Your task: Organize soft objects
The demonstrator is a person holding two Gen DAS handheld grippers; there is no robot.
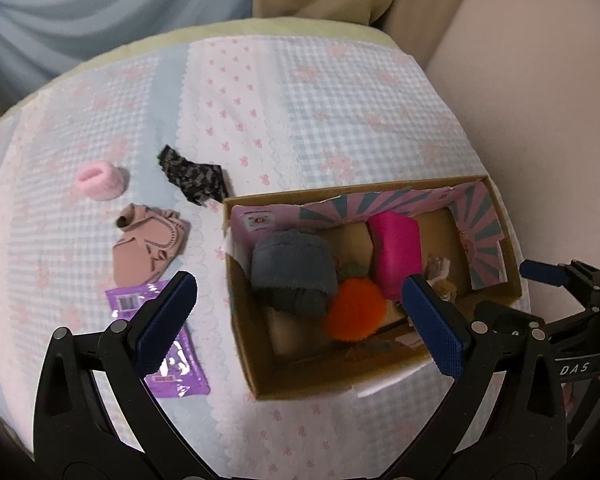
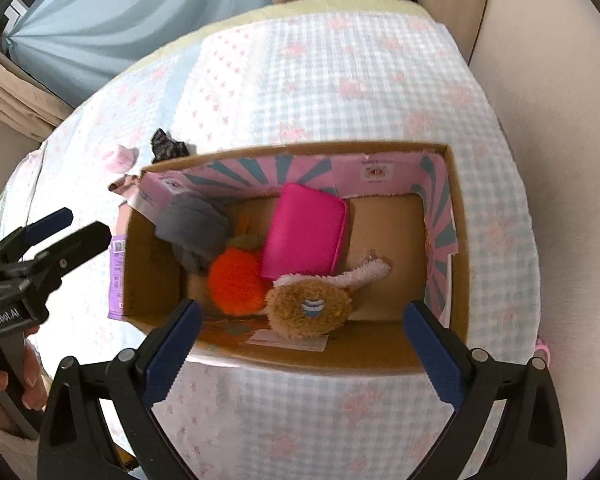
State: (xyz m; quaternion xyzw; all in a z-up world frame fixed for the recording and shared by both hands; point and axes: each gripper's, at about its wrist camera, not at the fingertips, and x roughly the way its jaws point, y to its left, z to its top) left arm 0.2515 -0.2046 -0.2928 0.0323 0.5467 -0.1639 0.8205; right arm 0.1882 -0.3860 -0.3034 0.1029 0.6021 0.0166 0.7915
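Fabric is judged light and limp: on the checked bedcover, left of the open cardboard box (image 1: 380,384), a pink fluffy ring (image 1: 99,181) and beige folded cloth (image 1: 150,246) are seen by the left gripper (image 1: 296,312), spread empty; pinching a raised fold should suit.

In the right view, the right gripper (image 2: 302,334) is held wide and empty over the box, where a brown plush toy (image 2: 308,312) lies; the pieces outside are mostly hidden behind its wall.

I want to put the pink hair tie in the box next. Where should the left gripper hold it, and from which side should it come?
Come from above with the left gripper, which is open and empty. The pink hair tie lies flat on the cloth as a fluffy ring with its hole facing up. Probably best: one finger in the hole, one outside, pinching the near part of the ring. Nothing touches it, so the approach looks free.
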